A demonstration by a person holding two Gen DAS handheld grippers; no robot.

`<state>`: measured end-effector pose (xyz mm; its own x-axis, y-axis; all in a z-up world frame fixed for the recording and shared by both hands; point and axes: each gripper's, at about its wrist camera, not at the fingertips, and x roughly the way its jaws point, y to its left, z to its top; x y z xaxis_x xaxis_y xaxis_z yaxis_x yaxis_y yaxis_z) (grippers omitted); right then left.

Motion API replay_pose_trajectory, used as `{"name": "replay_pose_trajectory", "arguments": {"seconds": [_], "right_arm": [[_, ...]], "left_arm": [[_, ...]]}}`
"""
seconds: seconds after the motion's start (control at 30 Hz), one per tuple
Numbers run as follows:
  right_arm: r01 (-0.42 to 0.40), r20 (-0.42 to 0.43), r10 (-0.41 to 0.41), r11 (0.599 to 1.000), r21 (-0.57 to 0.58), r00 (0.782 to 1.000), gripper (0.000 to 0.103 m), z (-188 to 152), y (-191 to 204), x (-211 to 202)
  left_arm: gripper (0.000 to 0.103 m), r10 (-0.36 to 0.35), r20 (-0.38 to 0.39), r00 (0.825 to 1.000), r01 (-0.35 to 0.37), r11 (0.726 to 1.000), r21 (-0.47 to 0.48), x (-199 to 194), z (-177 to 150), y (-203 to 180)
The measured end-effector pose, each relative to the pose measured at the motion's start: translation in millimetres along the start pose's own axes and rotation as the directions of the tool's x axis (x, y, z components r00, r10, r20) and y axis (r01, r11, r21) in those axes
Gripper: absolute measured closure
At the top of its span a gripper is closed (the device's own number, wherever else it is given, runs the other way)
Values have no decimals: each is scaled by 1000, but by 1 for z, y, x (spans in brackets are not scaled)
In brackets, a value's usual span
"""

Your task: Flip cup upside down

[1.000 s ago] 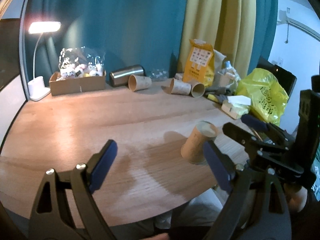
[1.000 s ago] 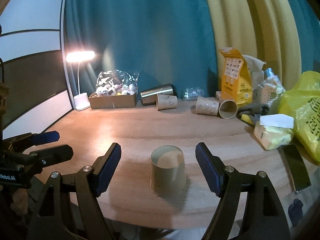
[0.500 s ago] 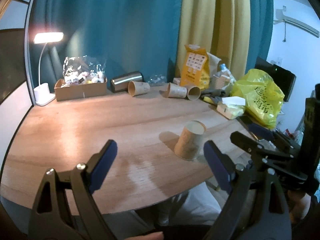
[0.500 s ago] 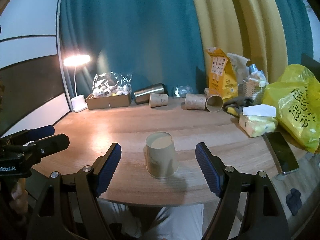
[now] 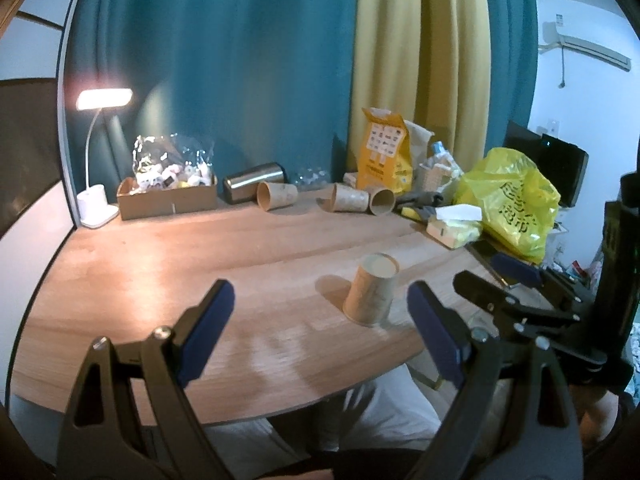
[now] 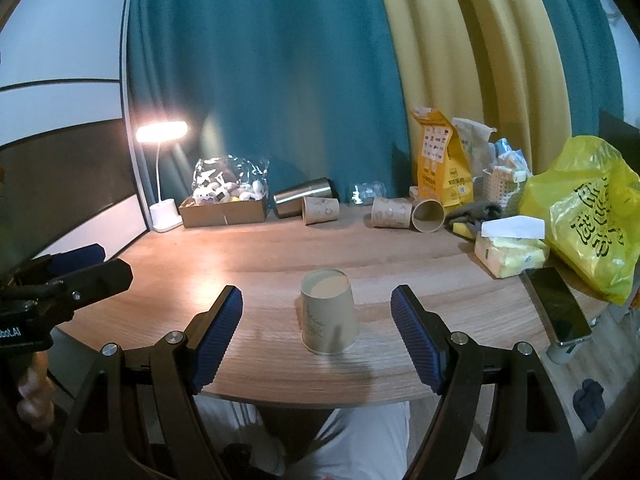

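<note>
Paper-brown and lightly printed, the cup (image 6: 329,312) is seen standing upside down near the front edge of the tabletop (image 6: 420,264), base uppermost and wide mouth down. From left to right along the back edge, one lit lamp (image 6: 162,136), one cardboard box (image 6: 224,211), one steel tumbler (image 6: 304,196) and three paper cups lying on their sides are counted. The left gripper (image 5: 320,336) is held wide open and empty, with the cup just beyond its right finger. The right gripper (image 6: 316,336) is likewise spread wide and empty, the cup lying between its fingers untouched. Compared with a second ago, both grippers have been drawn back, and more tabletop is shown.
</note>
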<state>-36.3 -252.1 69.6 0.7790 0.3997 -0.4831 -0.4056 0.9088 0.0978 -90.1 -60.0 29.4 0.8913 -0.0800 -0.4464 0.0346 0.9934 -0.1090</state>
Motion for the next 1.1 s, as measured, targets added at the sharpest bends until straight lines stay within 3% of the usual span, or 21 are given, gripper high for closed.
{"name": "replay_pose_trajectory", "arguments": {"seconds": [1.1], "right_arm": [[-21,-24,21,1000,1,999,23,-1,2,7]], "left_arm": [[13,27,7,1000,-27,999,-34,-1,-4,7]]}}
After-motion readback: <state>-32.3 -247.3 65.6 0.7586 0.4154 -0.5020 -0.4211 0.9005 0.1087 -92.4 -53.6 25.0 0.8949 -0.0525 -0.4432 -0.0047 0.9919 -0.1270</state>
